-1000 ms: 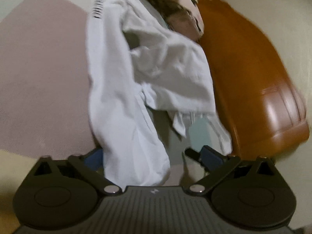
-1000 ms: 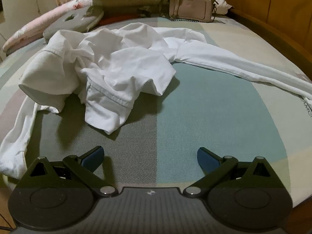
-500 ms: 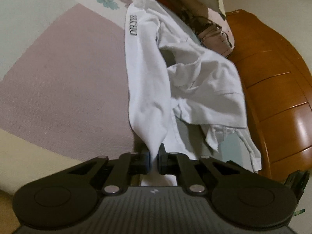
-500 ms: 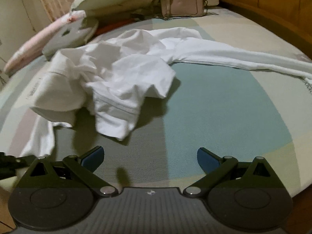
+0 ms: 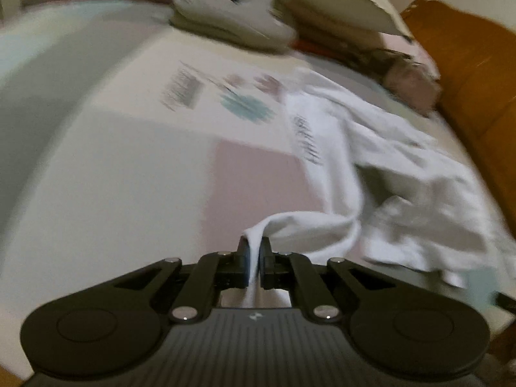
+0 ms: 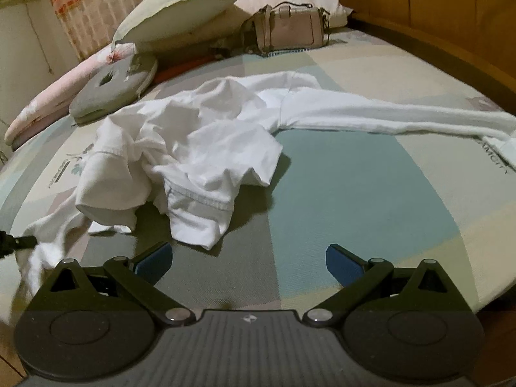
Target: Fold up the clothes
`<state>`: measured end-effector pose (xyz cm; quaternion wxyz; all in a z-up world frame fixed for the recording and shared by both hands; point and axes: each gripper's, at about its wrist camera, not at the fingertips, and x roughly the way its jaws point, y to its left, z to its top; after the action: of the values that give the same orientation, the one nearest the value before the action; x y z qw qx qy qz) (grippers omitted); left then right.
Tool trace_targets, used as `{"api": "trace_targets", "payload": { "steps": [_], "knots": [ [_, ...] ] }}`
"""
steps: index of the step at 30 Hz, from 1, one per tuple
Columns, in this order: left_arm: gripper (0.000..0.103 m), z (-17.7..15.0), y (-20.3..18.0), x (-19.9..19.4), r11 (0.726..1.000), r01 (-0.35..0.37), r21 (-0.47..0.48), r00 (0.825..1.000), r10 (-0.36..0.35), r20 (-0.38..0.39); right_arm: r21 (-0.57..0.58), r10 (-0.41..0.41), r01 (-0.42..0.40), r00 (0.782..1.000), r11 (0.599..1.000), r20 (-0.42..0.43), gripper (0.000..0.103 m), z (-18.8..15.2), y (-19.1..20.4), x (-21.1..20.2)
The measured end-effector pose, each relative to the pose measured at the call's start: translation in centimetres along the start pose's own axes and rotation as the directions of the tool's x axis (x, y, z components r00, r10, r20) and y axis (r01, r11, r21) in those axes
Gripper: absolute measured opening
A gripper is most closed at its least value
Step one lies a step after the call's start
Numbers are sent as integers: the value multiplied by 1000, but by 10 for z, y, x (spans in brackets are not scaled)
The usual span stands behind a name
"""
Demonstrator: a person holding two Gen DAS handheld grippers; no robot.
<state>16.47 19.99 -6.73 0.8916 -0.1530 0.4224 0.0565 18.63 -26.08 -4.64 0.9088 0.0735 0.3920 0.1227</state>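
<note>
Across the bed (image 6: 371, 193), on a sheet with pale green, teal and pink blocks, lies a white long-sleeved shirt (image 6: 206, 148). Its body is crumpled in a heap at the middle of the mattress. One sleeve (image 6: 403, 119) is stretched out straight toward the right side of the bed, where its cuff reaches the edge of the right wrist view. The other sleeve (image 5: 309, 225) runs the opposite way, to the left side of the bed, so the long axis of the garment goes across the bed from side to side.

The left gripper (image 5: 254, 254) is closed tightly on the end of this left sleeve; white cloth is pressed between its pads and hangs below them. Its jaws have just been closing, with the sleeve between them. From this gripper the shirt lies ahead and to the right, and the left wrist view is blurred.

The right gripper (image 6: 250, 259) stands wide open and holds nothing. It hovers over bare sheet near the front edge, with the hem of the shirt just ahead and to its left. The stretched sleeve is well apart from it, far to the right. The right gripper is therefore probably the one to take that sleeve or the hem, so the shirt can be spread flat.

Pillows (image 6: 180, 13) and a beige handbag (image 6: 287, 29) rest at the head of the bed, apart from the shirt.
</note>
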Motion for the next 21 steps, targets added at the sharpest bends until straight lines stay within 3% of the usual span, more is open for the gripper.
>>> {"api": "trace_targets", "payload": {
  "steps": [4,7,12,16,21],
  "knots": [
    [4,32,32,3,986,-160,41,987,159,37,-4,-11,11,1000,1000,7,103,4,4,0],
    [4,56,54,6,966,-251,55,966,246,82,3,-3,3,1000,1000,-3,103,4,6,4],
    [4,92,77,23,942,-333,49,939,326,113,-10,-21,21,1000,1000,-4,103,7,11,5],
    [4,116,83,33,905,-417,86,902,400,160,-14,-48,48,999,999,-3,103,10,11,4],
    [4,152,101,40,882,-470,25,872,460,164,2,-84,84,996,996,-10,103,12,5,7]
  ]
}}
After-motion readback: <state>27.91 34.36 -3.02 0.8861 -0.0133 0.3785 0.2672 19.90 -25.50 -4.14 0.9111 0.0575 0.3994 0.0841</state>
